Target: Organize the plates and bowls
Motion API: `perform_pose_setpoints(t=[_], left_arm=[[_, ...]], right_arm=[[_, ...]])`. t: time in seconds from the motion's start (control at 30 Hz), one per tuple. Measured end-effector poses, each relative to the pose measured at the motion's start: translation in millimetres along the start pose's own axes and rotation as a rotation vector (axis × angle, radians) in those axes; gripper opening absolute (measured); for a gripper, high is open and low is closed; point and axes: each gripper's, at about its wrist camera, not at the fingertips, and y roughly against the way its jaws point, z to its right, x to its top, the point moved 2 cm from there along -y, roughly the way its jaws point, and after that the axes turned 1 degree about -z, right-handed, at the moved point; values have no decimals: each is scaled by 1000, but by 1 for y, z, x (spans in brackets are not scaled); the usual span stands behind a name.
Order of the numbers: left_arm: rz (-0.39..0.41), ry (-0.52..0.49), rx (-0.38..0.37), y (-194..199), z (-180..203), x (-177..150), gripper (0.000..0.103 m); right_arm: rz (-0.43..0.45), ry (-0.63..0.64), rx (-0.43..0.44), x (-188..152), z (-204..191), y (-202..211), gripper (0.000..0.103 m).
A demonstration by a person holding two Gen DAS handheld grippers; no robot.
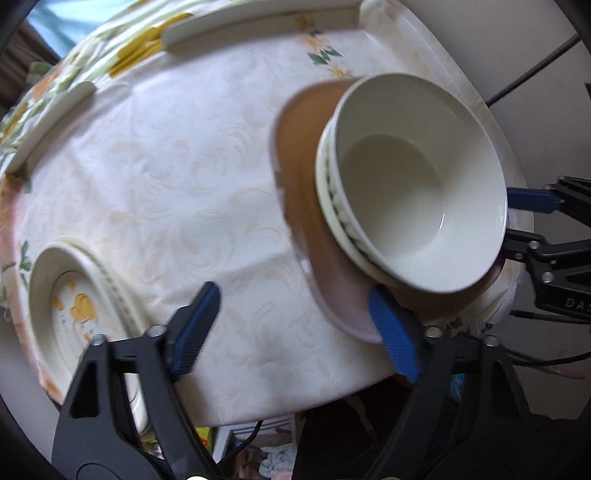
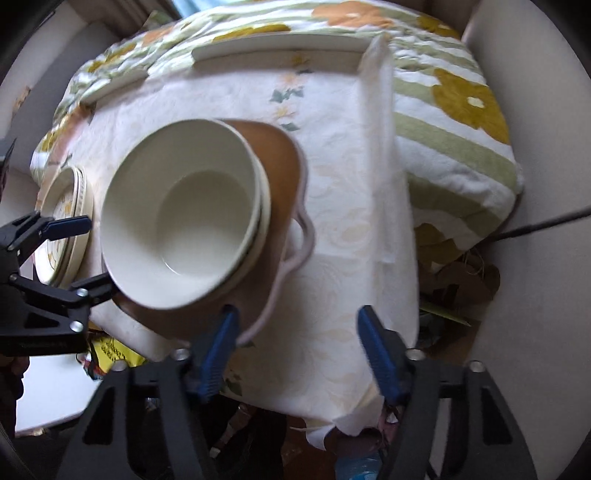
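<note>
A white bowl (image 1: 421,177) sits nested on other cream bowls, on a brown tray with a pale rim (image 1: 295,155) at the table's near right. In the right wrist view the bowl stack (image 2: 177,214) sits on the same tray (image 2: 280,162). A stack of flowered plates (image 1: 74,302) lies at the near left; it also shows in the right wrist view (image 2: 66,214). My left gripper (image 1: 291,325) is open and empty, its right finger by the tray's near edge. My right gripper (image 2: 299,343) is open and empty, just right of the tray's handle.
A white patterned tablecloth (image 1: 177,177) covers the table. Pale chair backs (image 1: 258,26) stand at the far edge. A flowered green blanket (image 2: 454,122) lies to the right. Clutter and cables lie on the floor below the table's near edge.
</note>
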Motion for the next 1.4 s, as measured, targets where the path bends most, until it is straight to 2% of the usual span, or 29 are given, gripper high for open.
perform_pose_setpoints(t=[0.03, 0.1, 0.3, 0.43, 0.53, 0.6, 0.63, 0.7, 1.07, 1.17, 1.4], left_arm=[[-4, -3, -5, -2, 2, 1, 64], [-17, -16, -19, -10, 6, 4, 48], [-35, -35, -45, -24, 15, 12, 30], [-13, -26, -54, -29, 16, 13, 29], [-2, -42, -41, -30, 20, 13, 28], [9, -53, -34, -30, 25, 14, 21], [14, -64, -40, -30, 28, 14, 18], [29, -81, -16, -29, 35, 13, 17], [118, -93, 13, -13, 46, -5, 17], [152, -90, 26, -2, 48, -12, 17], [228, -65, 57, 27, 46, -26, 17]], right_arm=[[-17, 10, 24, 2, -2, -6, 43], [-39, 23, 56, 5, -5, -14, 36], [-57, 60, 67, 8, -8, -32, 32], [-38, 68, 93, 8, -8, -38, 25], [-20, 90, 94, 7, -9, -38, 23], [-8, 100, 107, 6, -10, -36, 23], [-4, 108, 120, 5, -10, -35, 18], [10, 133, 109, 3, -12, -34, 18], [87, 171, 75, -10, -20, -23, 18], [111, 175, 72, -14, -11, -17, 18], [178, 217, 47, -21, -21, 2, 18]])
